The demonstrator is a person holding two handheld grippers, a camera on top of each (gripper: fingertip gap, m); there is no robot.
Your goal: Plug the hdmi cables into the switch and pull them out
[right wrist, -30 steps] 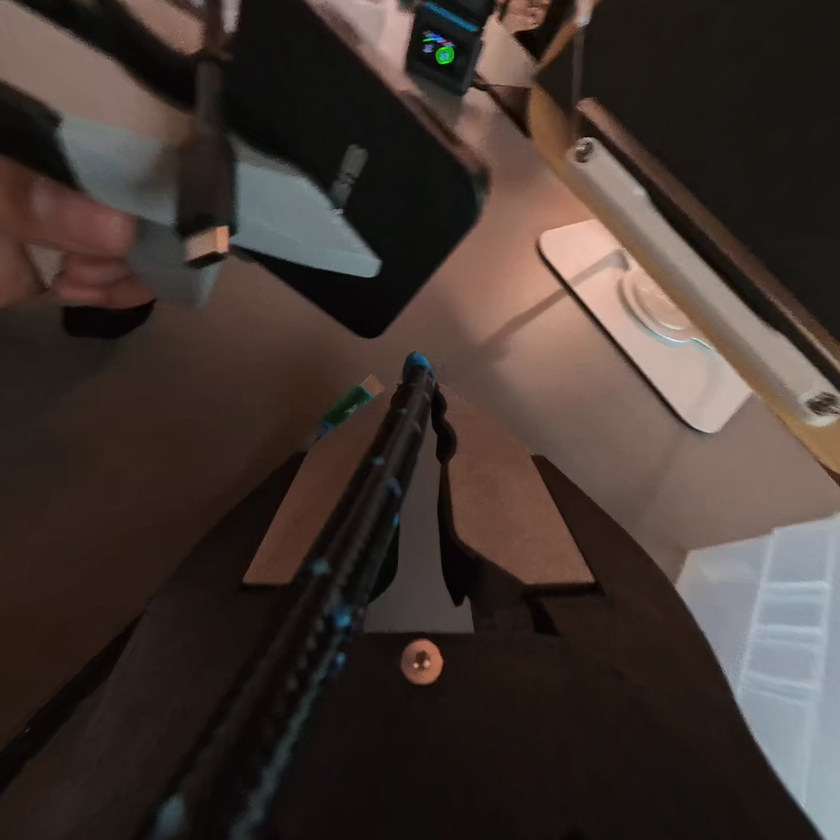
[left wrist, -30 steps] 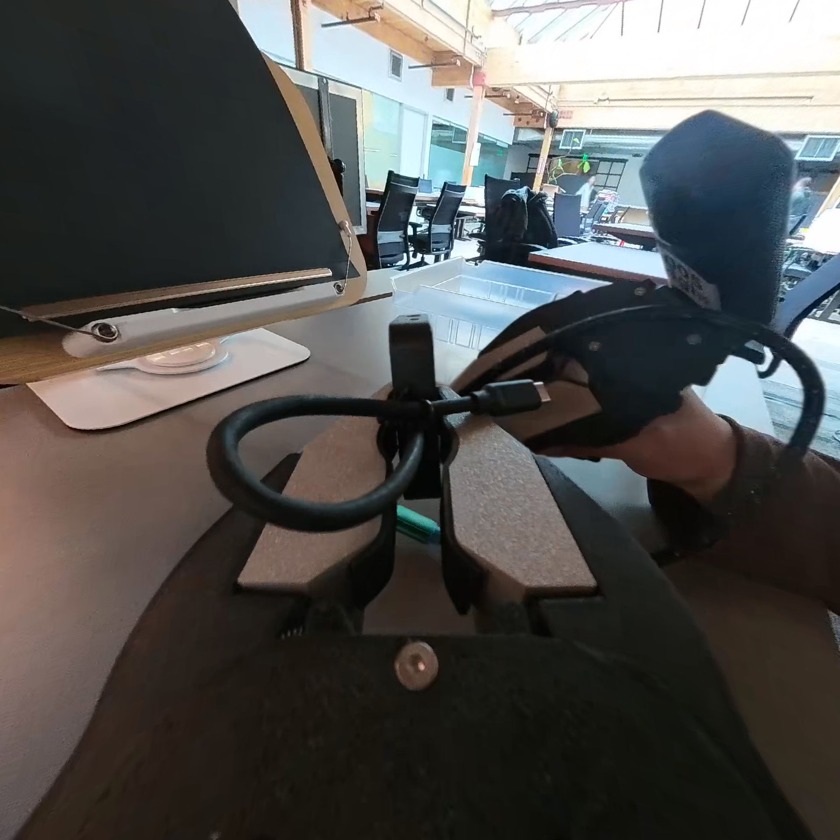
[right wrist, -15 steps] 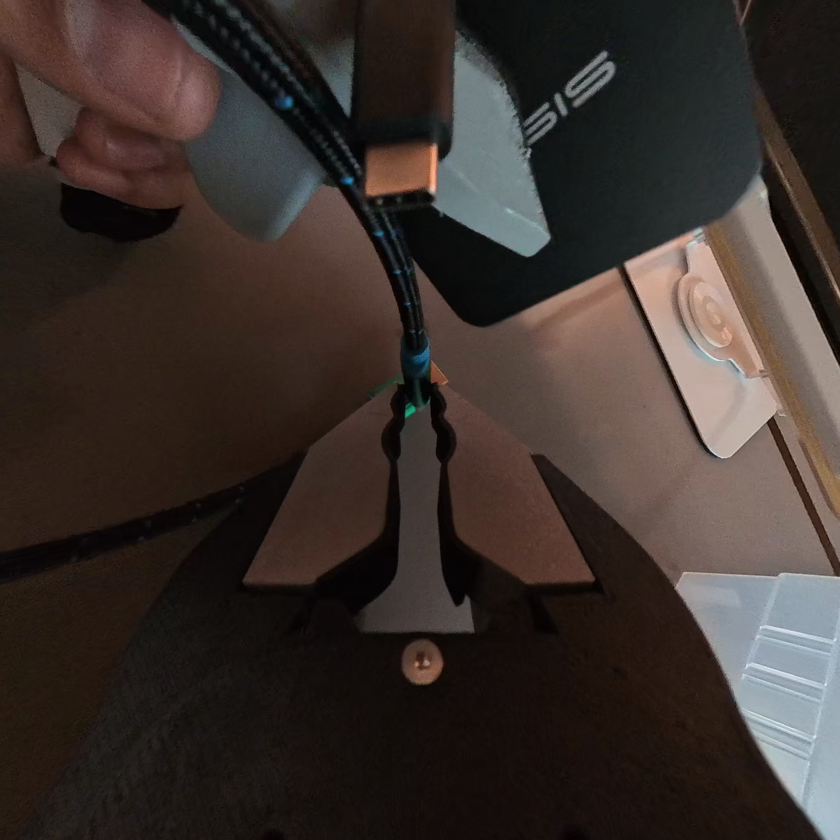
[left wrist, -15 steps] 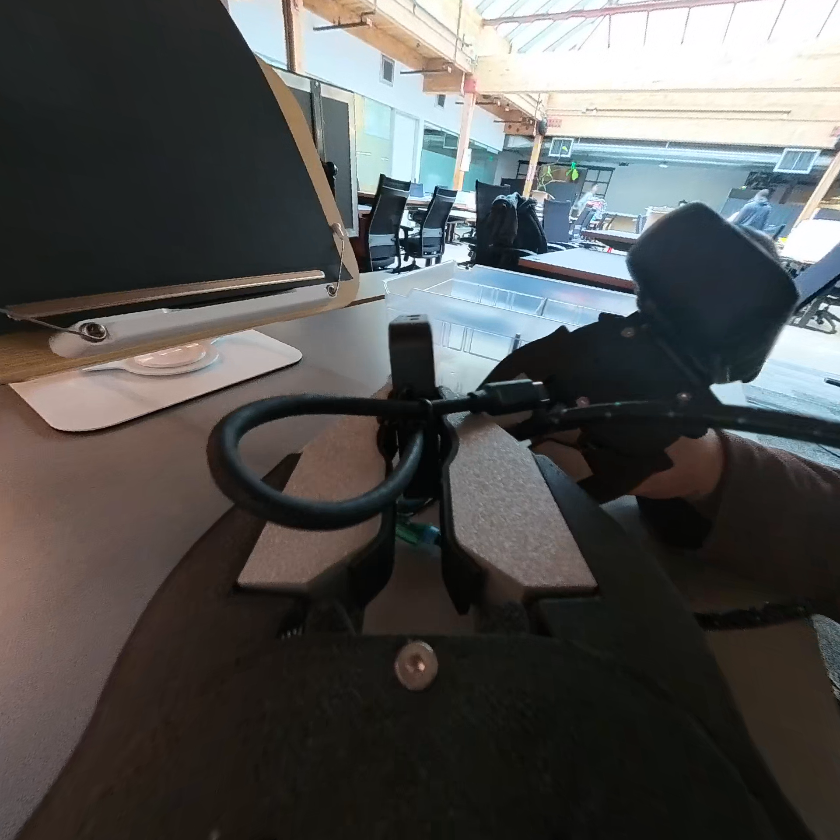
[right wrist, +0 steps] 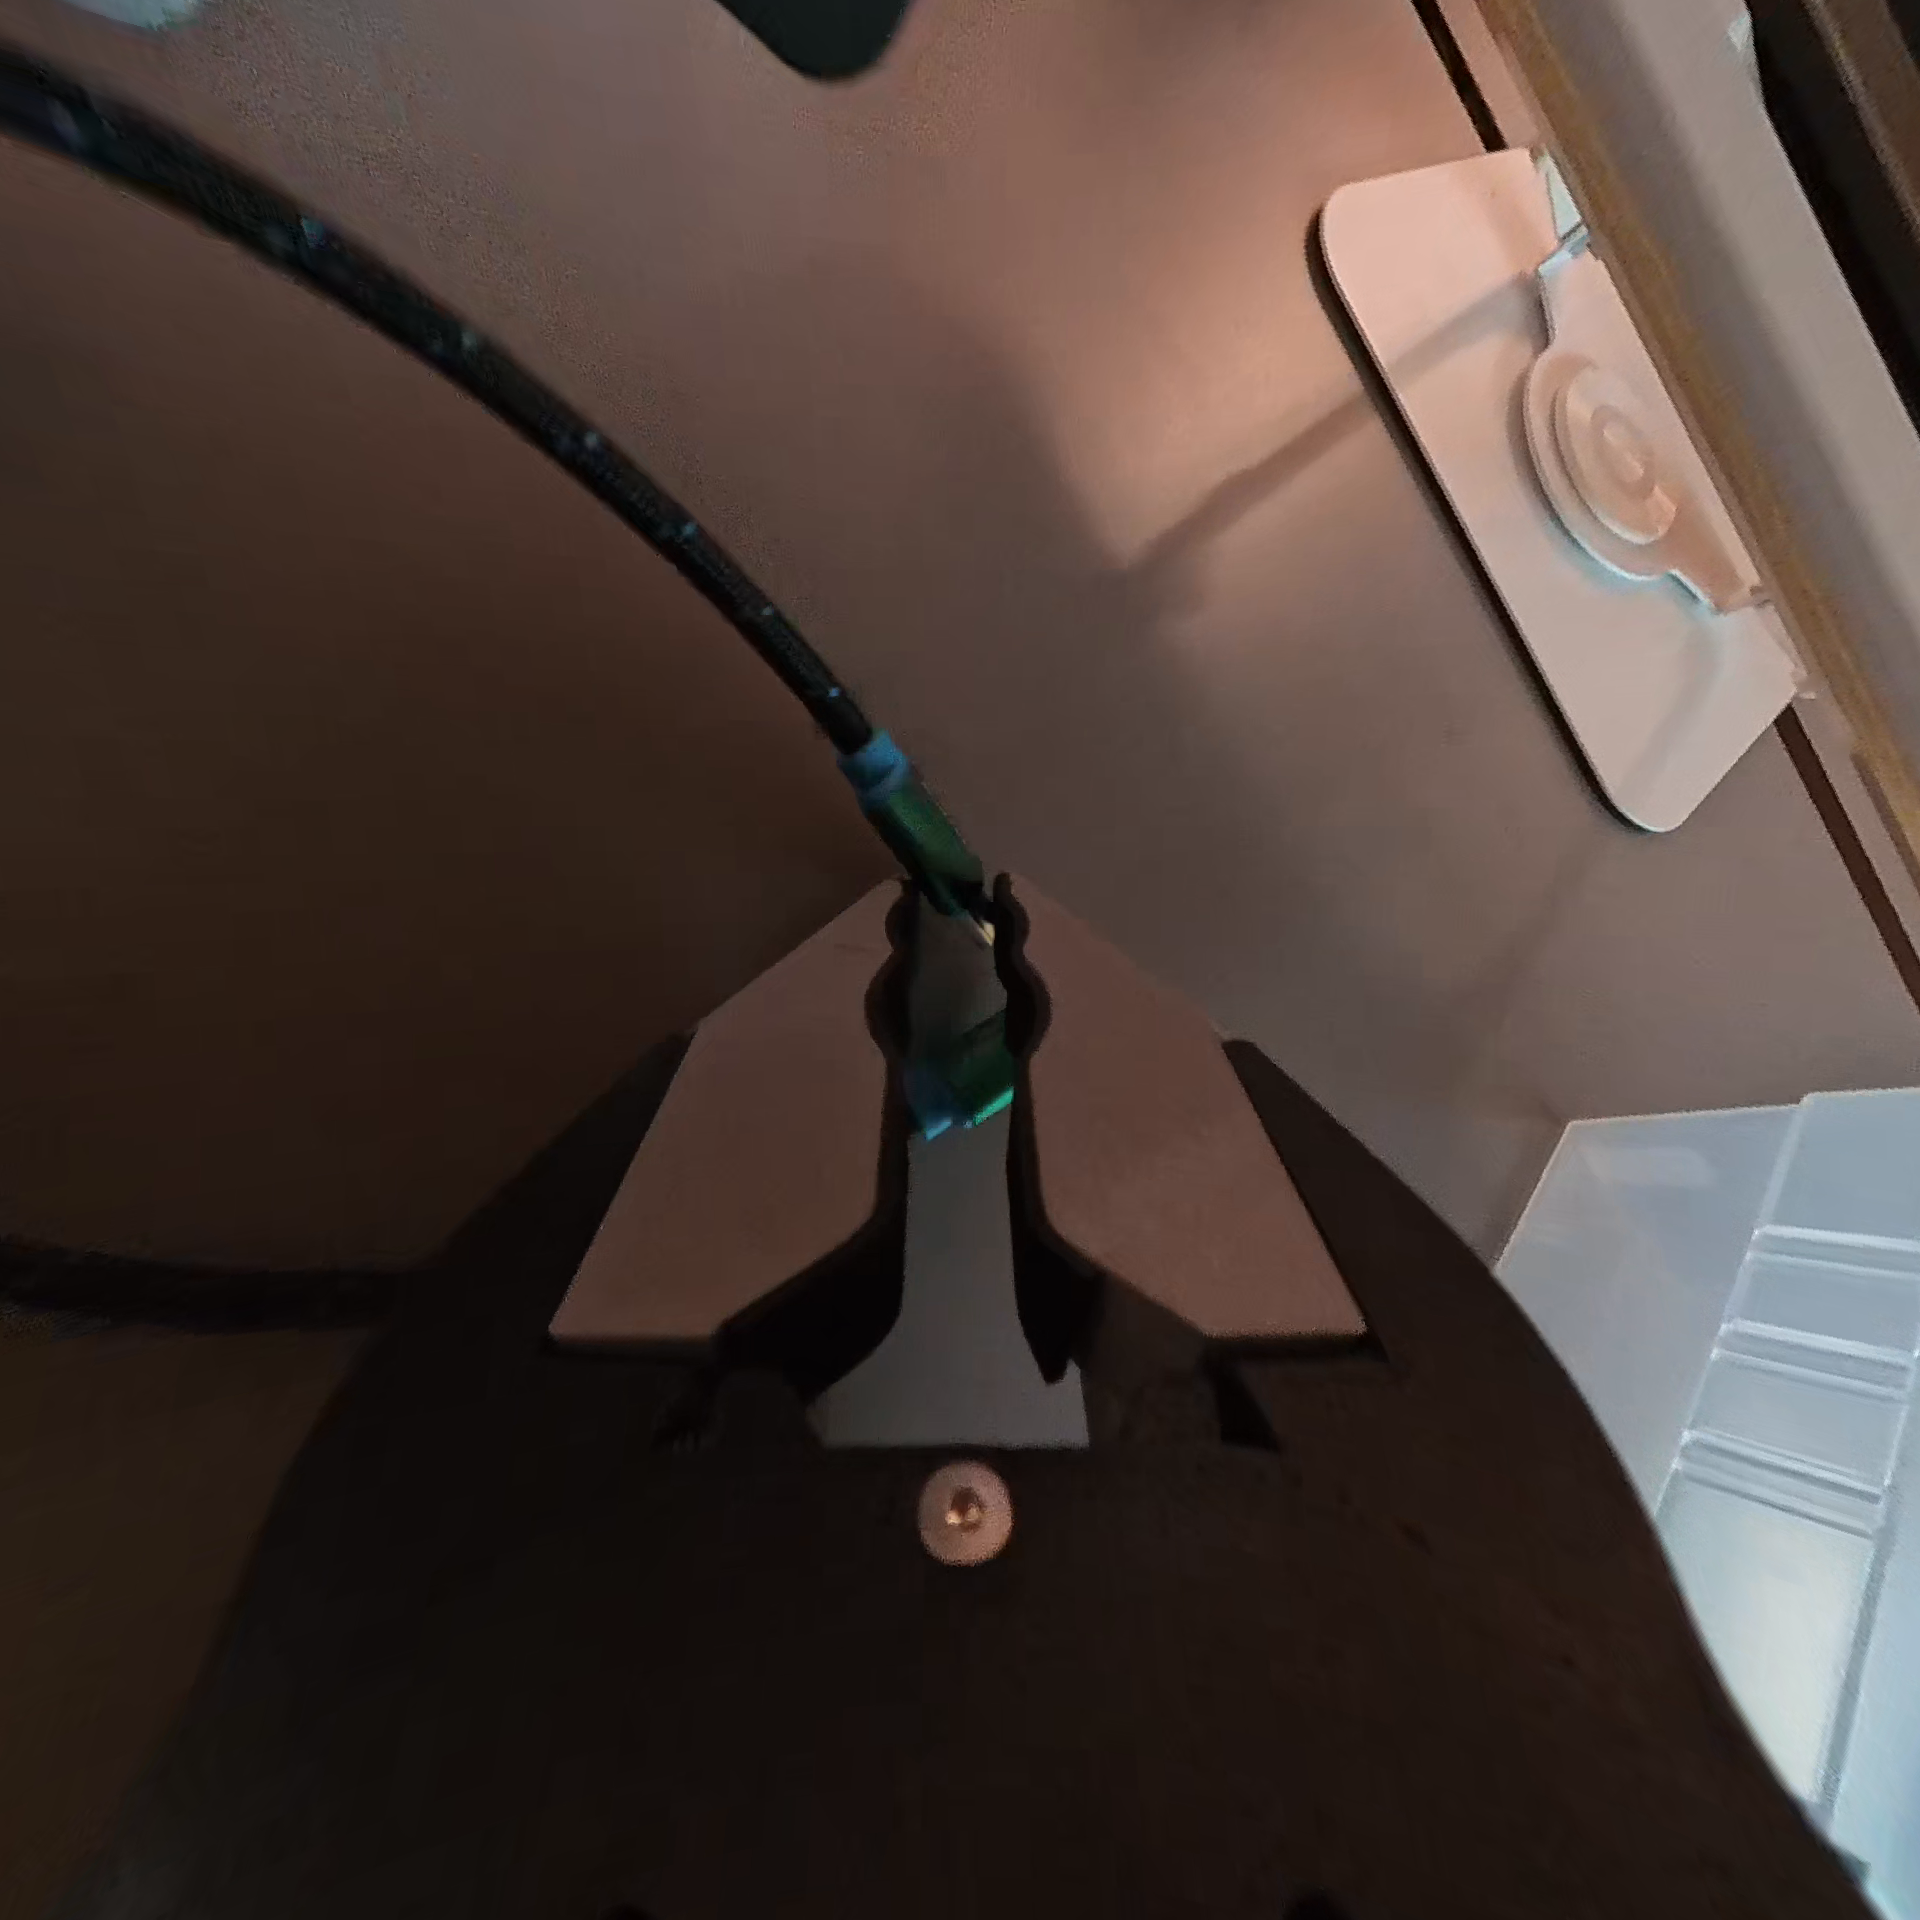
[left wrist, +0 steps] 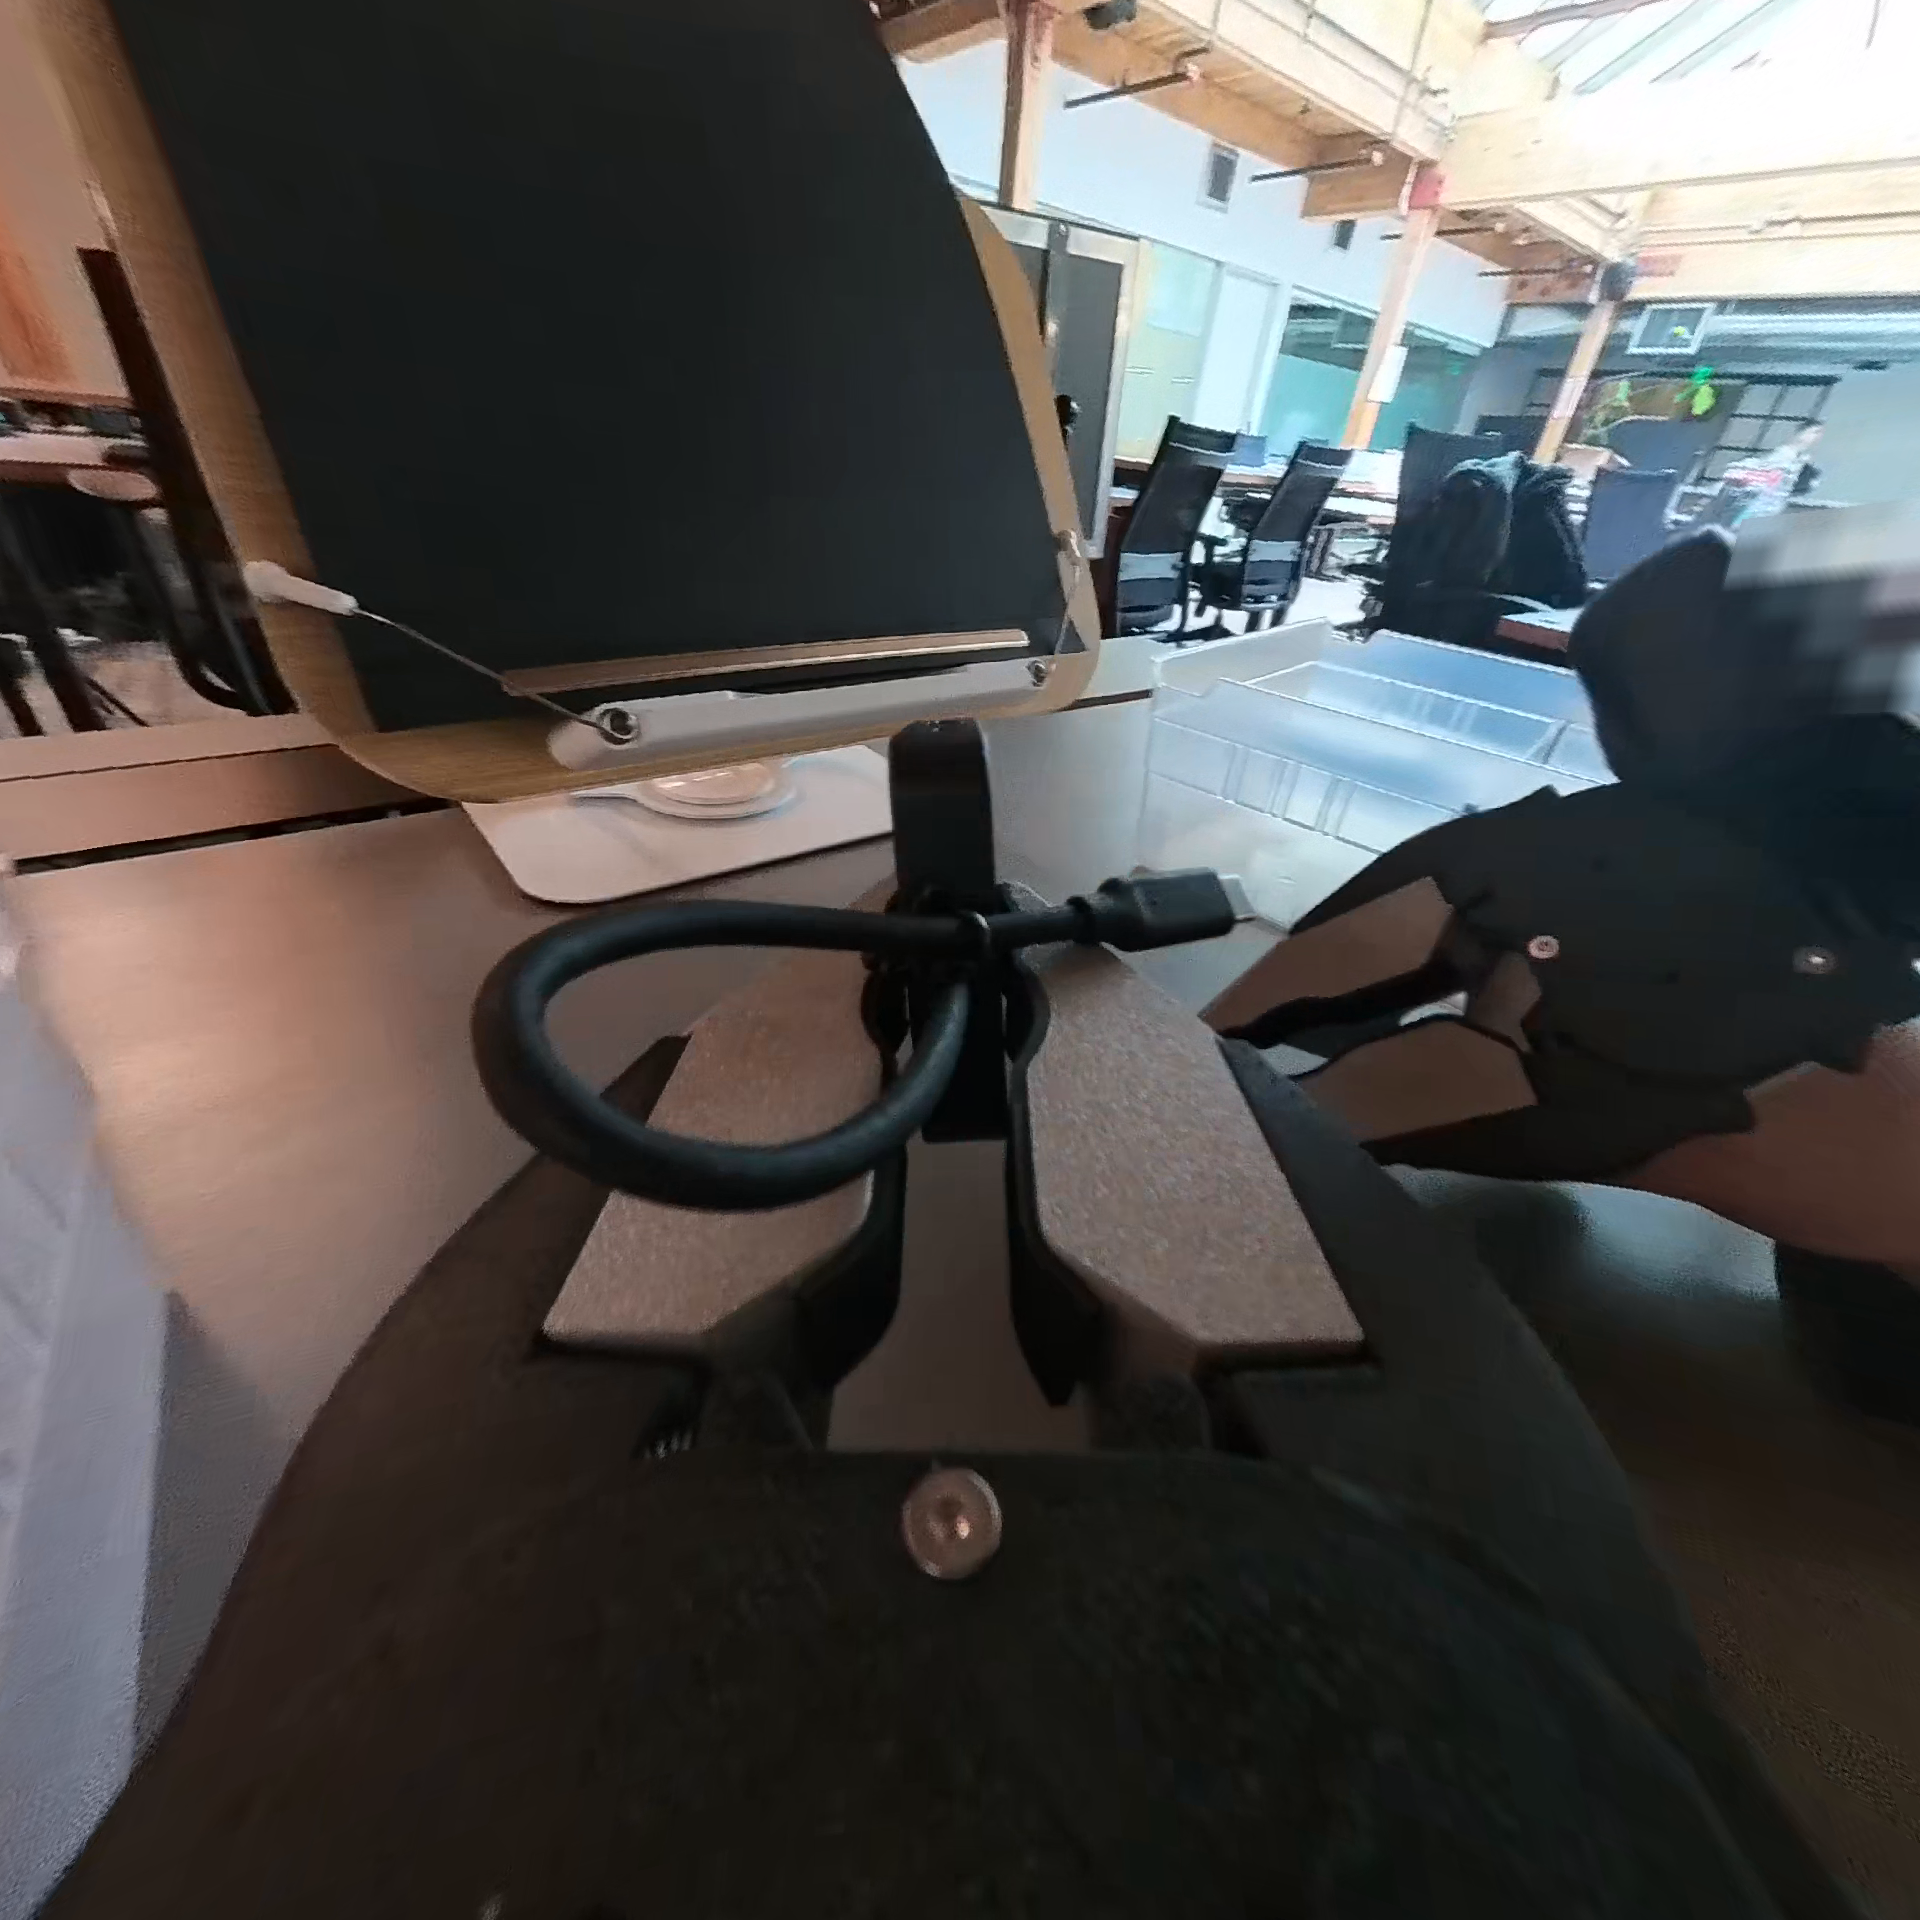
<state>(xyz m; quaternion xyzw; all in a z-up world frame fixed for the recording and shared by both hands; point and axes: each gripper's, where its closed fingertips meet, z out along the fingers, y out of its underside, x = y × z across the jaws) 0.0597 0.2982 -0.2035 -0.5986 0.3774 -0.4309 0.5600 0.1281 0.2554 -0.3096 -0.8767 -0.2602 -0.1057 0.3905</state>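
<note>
Two hand-held grippers work over a brown desk (left wrist: 260,1039). The left gripper (left wrist: 951,997) has its jaws nearly closed on a small upright black box-shaped adapter, the switch (left wrist: 940,821), which stands between the textured tan fingers (left wrist: 1164,1143) and rises above their tips. A short thick black rubber cable (left wrist: 665,1153) loops out to the left of the jaws and crosses back over the fingertips, ending in a black plug (left wrist: 1164,914) that points right, plugged into nothing.

The right gripper (right wrist: 956,914), seen farther right in the left view as a dark shape gripped by a person's hand (left wrist: 1766,1195), has its jaws narrowly parted. A black braided cable (right wrist: 520,384) arcs down from the upper left to a blue and green connector (right wrist: 914,821), whose tip sits between the fingertips; whether the pads press on it cannot be told. A green and blue object (right wrist: 961,1081) shows lower in the gap.

A white monitor base (right wrist: 1538,468) and a clear plastic compartment tray (left wrist: 1403,727) stand on the desk beyond
</note>
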